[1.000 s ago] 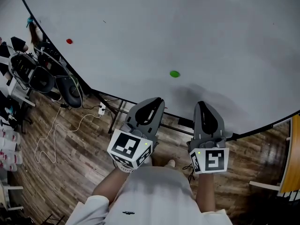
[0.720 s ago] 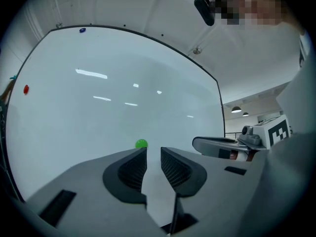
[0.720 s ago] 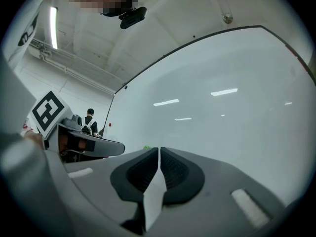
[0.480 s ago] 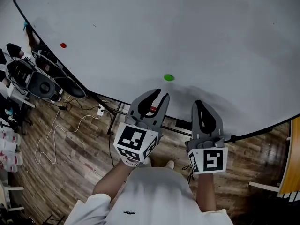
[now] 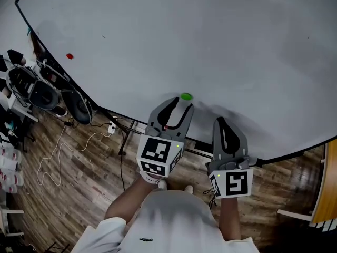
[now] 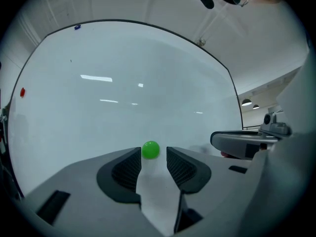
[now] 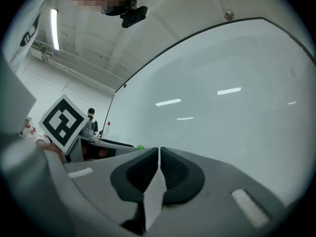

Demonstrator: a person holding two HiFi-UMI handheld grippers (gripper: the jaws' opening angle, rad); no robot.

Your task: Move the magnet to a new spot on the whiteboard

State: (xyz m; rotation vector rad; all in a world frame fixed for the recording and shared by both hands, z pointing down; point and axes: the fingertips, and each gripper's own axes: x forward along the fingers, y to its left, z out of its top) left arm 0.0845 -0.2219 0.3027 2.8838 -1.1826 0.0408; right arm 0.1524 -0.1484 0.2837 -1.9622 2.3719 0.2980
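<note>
Forearms reached forward side by side, the left forearm [image 5: 126, 202] angled inward and the right forearm [image 5: 230, 220] straight. Each gripper carried a marker cube [image 5: 158, 154] printed with black-and-white square patterns, the only print legible.

The left gripper [image 5: 181, 104] pointed level at the board. Its jaws had just been opening and stood spread, gripping nothing. The green magnet [image 6: 150, 149] sat on the whiteboard [image 5: 210, 36] just ahead of the jaw tips, in line with the gap between them, untouched by either pad.

The right gripper [image 5: 221, 123] hung just beside it, tilted slightly upward, its jaws pressed together with nothing between them.

Farther along the whiteboard, well apart from the green one, a red magnet [image 5: 69, 56] clung near the left edge.
</note>
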